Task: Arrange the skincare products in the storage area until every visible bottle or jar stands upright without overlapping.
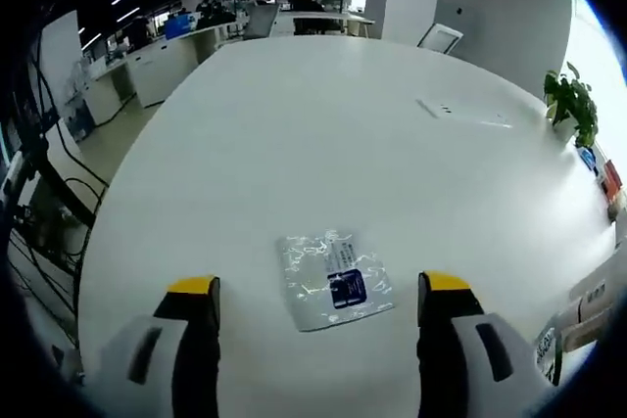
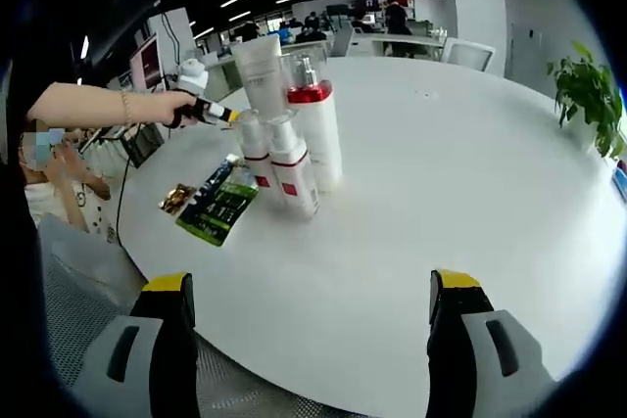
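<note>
**Bottles upright, nothing gripped yet**

Left gripper (image 1: 320, 293) & right gripper (image 2: 310, 293): jaws wide apart, empty. Flat sachet (image 1: 333, 279) lies btwn left jaws. Bottles (image 2: 290, 134) stand clustered on table (image 2: 470, 193), well ahead. Prob. light, slick, tippy plastic; grip low on body.

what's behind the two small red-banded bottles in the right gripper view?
Behind the two small bottles stand a pump bottle with a red collar and a tall white tube. Their lower parts are covered; anything further back is hidden.

No text is reading out legibly: the clear sachet (image 1: 333, 279) is showing a dark blue label with unreadable print; bottle (image 2: 315, 134) bands are showing blank red.
</note>
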A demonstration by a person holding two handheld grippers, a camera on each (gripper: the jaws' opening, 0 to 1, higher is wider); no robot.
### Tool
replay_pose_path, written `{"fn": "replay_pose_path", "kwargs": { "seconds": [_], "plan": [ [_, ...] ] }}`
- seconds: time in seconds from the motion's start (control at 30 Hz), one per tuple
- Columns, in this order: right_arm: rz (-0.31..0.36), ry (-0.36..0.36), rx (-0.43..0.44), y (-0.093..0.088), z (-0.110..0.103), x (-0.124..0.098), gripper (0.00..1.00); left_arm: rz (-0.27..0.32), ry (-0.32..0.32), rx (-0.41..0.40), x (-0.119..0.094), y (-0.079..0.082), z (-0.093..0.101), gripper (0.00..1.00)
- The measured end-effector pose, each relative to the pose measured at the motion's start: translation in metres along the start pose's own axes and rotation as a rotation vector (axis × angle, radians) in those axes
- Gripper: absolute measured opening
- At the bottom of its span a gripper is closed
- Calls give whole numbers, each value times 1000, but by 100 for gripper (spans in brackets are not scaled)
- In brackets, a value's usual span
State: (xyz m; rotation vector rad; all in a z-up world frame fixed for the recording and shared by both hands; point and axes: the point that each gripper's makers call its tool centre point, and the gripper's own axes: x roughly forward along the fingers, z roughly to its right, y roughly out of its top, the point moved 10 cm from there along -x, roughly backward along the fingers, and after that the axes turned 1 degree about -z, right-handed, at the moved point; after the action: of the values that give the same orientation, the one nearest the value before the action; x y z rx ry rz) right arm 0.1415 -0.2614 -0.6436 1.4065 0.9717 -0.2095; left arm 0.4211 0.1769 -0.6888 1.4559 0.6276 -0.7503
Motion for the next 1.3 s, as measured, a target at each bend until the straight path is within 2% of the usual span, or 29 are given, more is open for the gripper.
{"fn": "replay_pose_path", "kwargs": {
  "seconds": [0.13,0.27,0.4,0.5,0.57,0.77,0.87,1.0,1.13,1.23,1.3],
  "plan": [
    [-1,-4,5,-1,1,1,100,-3,14,0,3,2,0,75],
    [0,-5,6,-1,1,1,100,-4,27,27,4,2,0,70],
    [1,-7,6,-1,1,0,100,19,9,52,5,4,-1,51],
    [0,-7,2,0,0,0,100,20,2,57,5,4,-1,44],
    [2,-5,2,0,0,0,100,21,-5,66,1,2,-1,35],
    [4,-6,0,0,0,0,100,21,-32,78,-10,-6,-1,35],
    [13,-5,-1,1,1,0,100,32,-52,63,-15,-5,-2,35],
    [26,7,1,2,0,1,100,54,-71,100,-8,2,-6,35],
    [35,13,-6,3,-1,0,100,65,-82,105,-17,4,-11,35],
    [39,13,-6,3,-2,0,100,82,-125,155,-21,4,-8,35],
    [43,19,-9,3,-3,0,100,86,-131,194,-22,4,-8,35]
  ]
}}
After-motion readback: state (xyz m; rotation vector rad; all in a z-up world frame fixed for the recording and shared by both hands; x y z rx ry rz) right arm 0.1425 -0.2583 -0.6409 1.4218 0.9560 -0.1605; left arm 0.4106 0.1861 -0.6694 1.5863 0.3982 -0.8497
